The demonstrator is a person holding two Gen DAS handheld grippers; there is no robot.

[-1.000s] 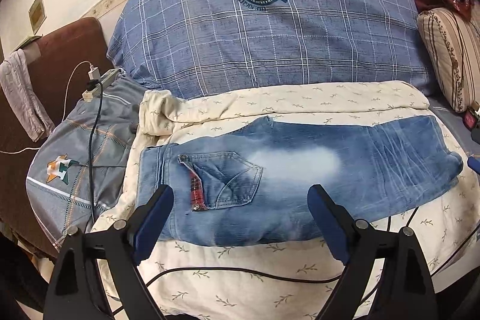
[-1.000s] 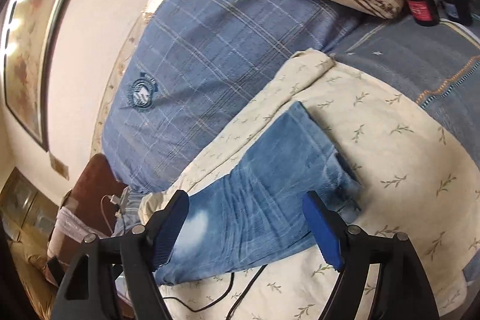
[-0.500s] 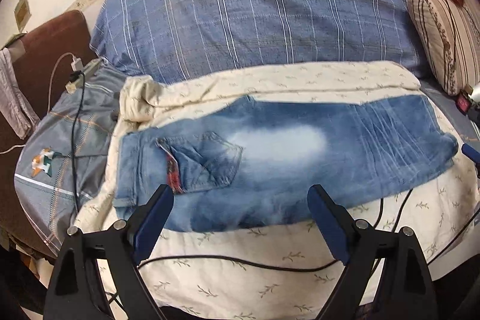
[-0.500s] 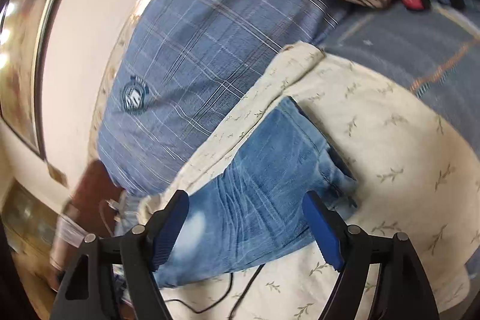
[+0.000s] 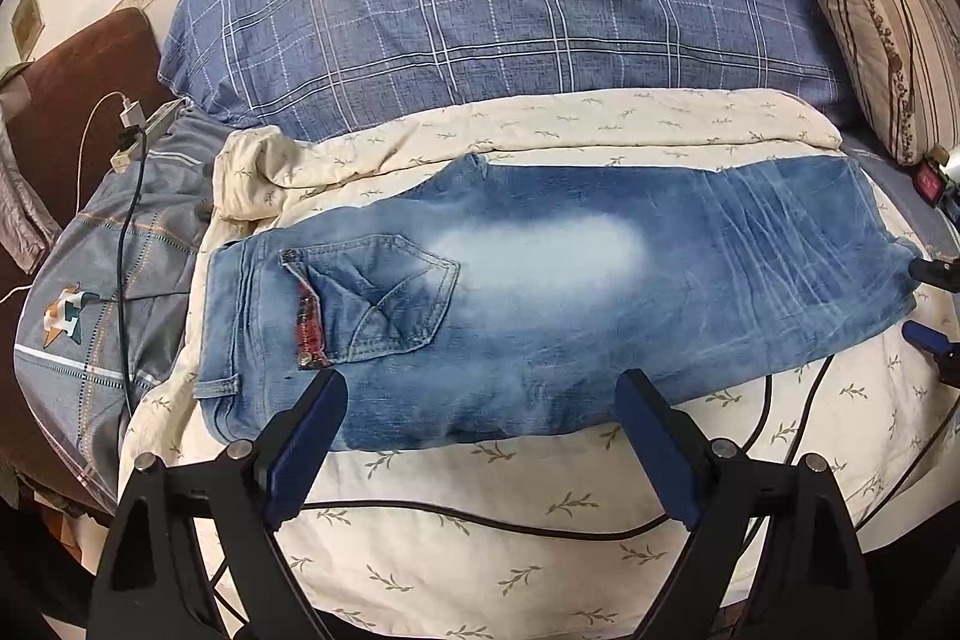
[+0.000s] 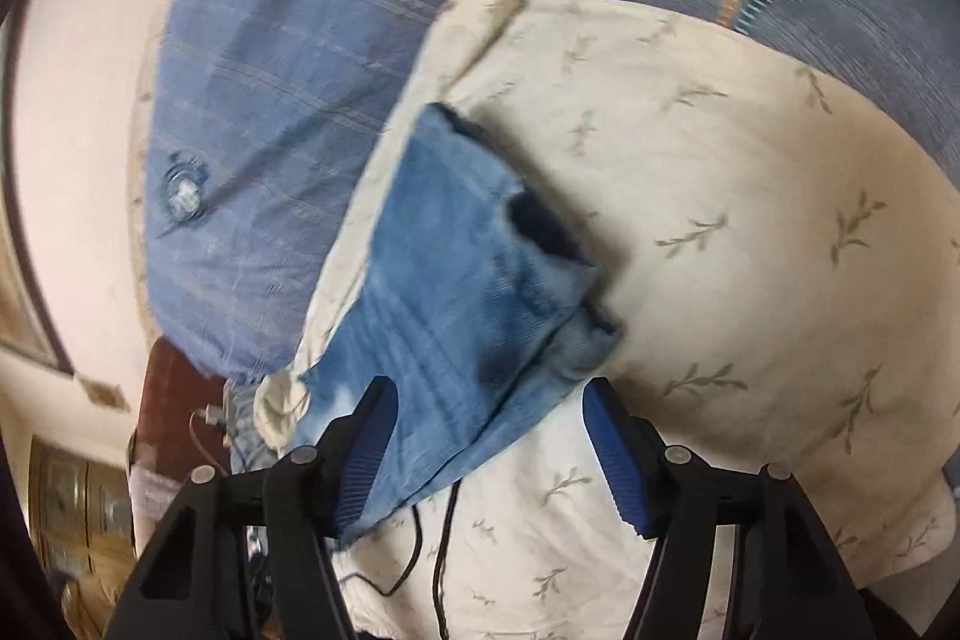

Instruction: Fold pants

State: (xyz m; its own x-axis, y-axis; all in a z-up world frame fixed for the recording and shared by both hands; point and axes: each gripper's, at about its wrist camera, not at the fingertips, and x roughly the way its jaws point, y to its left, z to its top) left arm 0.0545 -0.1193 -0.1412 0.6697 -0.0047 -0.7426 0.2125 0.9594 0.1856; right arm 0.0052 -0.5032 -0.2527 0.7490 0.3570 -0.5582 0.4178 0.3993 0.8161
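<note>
Faded blue jeans (image 5: 540, 292) lie flat across a cream leaf-print blanket (image 5: 480, 484), folded leg on leg, waist and back pocket at the left, hems at the right. My left gripper (image 5: 480, 400) is open and empty, hovering above the near edge by the waist half. My right gripper (image 6: 486, 406) is open and empty, close over the hem end of the jeans (image 6: 468, 280); its blue tips show at the right edge of the left wrist view (image 5: 927, 304). The right wrist view is blurred.
A large blue plaid pillow (image 5: 492, 10) lies behind the blanket. A striped cushion (image 5: 888, 52) sits at the right. A black cable (image 5: 480, 520) runs across the blanket near me. A power strip with chargers (image 5: 144, 130) and grey bedding (image 5: 108, 280) are at the left.
My left gripper has closed in on the waist half of the jeans. My right gripper has dropped quickly toward the hem end. Both stay open.
</note>
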